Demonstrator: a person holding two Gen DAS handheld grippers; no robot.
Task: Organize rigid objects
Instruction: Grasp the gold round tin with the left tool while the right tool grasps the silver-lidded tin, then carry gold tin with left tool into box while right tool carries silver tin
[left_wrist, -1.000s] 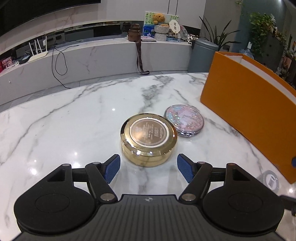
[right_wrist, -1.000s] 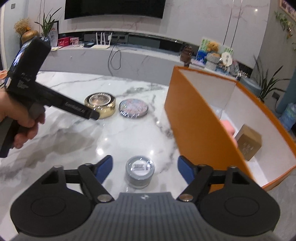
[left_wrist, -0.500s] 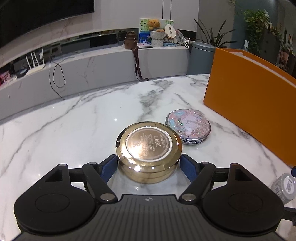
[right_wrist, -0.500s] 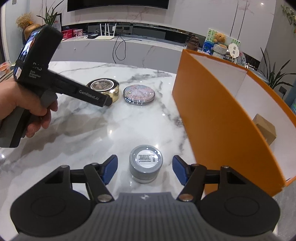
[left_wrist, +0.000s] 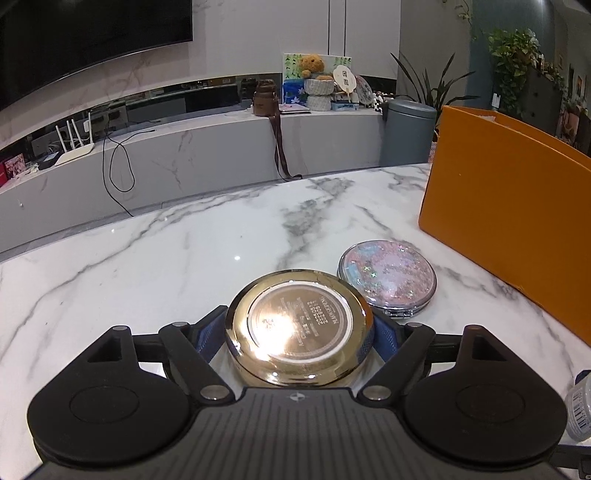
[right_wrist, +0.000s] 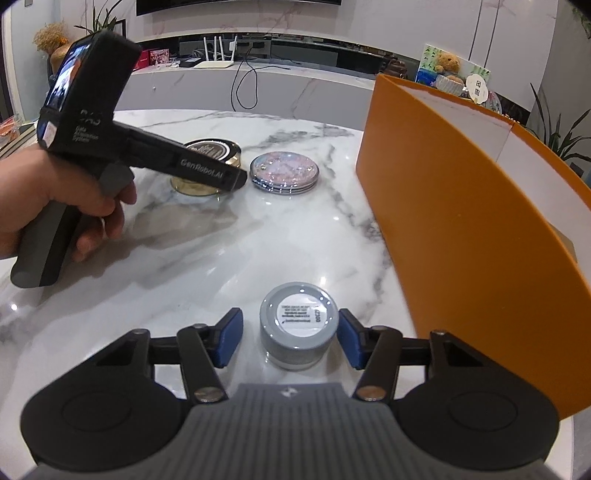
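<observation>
A round gold tin (left_wrist: 299, 328) sits on the marble table between the blue pads of my left gripper (left_wrist: 300, 334), which closes on its sides. The tin also shows in the right wrist view (right_wrist: 210, 166), partly hidden by the left gripper. A pink glitter compact (left_wrist: 388, 277) lies just right of it, also in the right wrist view (right_wrist: 283, 172). A small grey jar (right_wrist: 298, 325) with a white label stands between the open fingers of my right gripper (right_wrist: 290, 338), pads apart from it. The jar's edge shows in the left wrist view (left_wrist: 580, 410).
A tall orange box (right_wrist: 461, 206) stands open on the right side of the table, also in the left wrist view (left_wrist: 513, 221). A hand (right_wrist: 62, 199) holds the left gripper. A marble counter with a router and clutter runs behind the table.
My left gripper moved forward around the gold tin and its pads closed against it. My right gripper moved forward so the grey jar now stands between its open fingers.
</observation>
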